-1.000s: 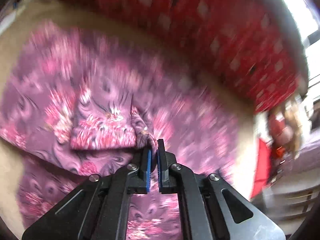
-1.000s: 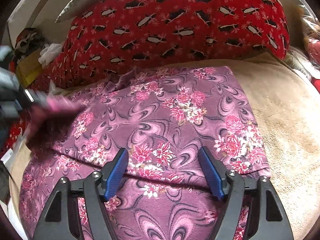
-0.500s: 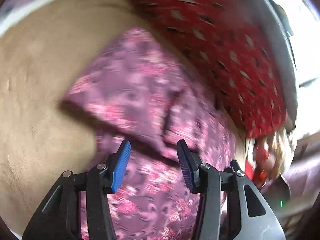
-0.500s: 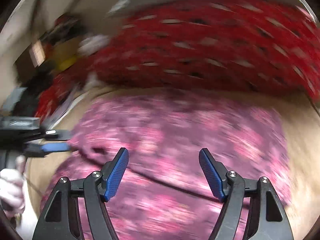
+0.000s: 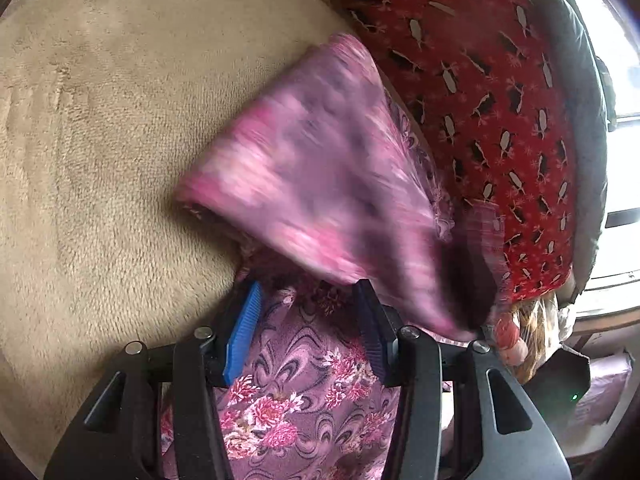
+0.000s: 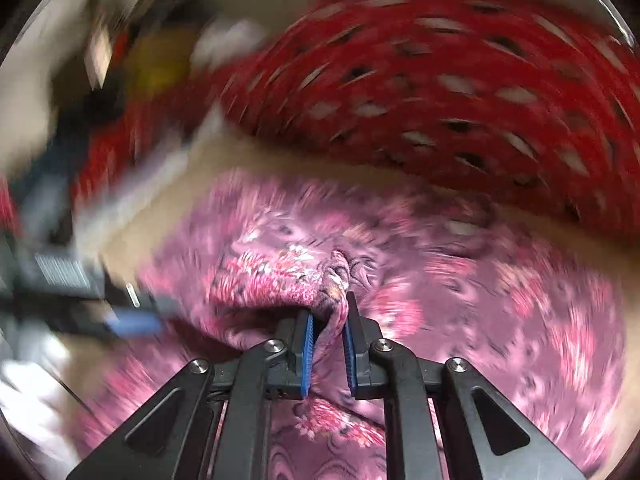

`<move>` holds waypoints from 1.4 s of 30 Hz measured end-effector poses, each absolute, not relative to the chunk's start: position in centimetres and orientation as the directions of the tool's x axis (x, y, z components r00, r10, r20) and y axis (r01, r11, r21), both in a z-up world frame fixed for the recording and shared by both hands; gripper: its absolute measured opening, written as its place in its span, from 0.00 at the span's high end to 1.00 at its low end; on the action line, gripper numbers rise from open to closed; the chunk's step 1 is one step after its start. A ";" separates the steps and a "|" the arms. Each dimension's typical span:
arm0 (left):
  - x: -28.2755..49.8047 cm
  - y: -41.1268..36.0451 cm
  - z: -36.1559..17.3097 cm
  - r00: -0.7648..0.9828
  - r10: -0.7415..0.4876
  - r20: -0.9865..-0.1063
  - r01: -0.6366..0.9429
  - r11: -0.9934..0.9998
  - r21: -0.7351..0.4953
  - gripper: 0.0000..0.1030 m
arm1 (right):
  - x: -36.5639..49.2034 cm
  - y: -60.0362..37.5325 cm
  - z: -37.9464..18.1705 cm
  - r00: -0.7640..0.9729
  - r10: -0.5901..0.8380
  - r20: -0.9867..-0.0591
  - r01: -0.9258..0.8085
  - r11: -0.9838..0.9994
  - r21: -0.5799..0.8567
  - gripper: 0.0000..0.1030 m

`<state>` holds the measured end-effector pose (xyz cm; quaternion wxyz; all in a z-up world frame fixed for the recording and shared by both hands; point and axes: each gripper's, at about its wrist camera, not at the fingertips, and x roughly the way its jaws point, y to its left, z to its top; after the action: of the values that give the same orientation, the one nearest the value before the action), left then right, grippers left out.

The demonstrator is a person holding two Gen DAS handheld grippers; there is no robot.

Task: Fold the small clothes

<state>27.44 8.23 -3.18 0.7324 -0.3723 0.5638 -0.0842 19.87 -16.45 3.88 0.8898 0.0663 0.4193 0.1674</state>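
Purple floral cloth (image 6: pixel 460 280) pinched thinly by the right gripper (image 6: pixel 328 344) may slip out mid-fold, since the left gripper (image 5: pixel 308 332), fingers spread, holds nothing.

one floral garment (image 5: pixel 320 208), one red pillow (image 5: pixel 480 92), two hand-held grippers (image 5: pixel 308 332) (image 6: pixel 328 340).

Garment (image 5: pixel 320 200) on blanket (image 5: pixel 100 140), before pillow (image 5: pixel 480 80)

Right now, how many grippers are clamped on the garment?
1. The right gripper pinches a fold of the purple floral cloth garment; the left gripper hovers above it, jaws apart.
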 end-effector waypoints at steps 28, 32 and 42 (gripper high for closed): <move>29.4 1.0 -2.0 0.261 -0.329 -0.907 -0.185 0.906 -0.382 0.64 | 14.8 -41.6 -2.5 0.657 0.336 -0.675 0.360 0.647 0.672 0.94; 27.4 -0.4 0.0 0.258 -0.354 -0.899 -0.067 0.922 -0.382 0.64 | 12.5 -42.1 -1.5 0.654 0.335 -0.678 0.361 0.650 0.669 0.88; 20.4 -4.8 -0.1 0.197 -0.244 -0.950 0.162 0.963 -0.213 0.54 | 6.1 -37.5 -1.5 0.442 0.357 -0.823 0.241 0.836 0.492 0.87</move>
<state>20.41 -4.85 -0.06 0.7728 -0.0329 0.6200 -0.1312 6.07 -37.51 -1.53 0.8004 0.2836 0.5269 0.0363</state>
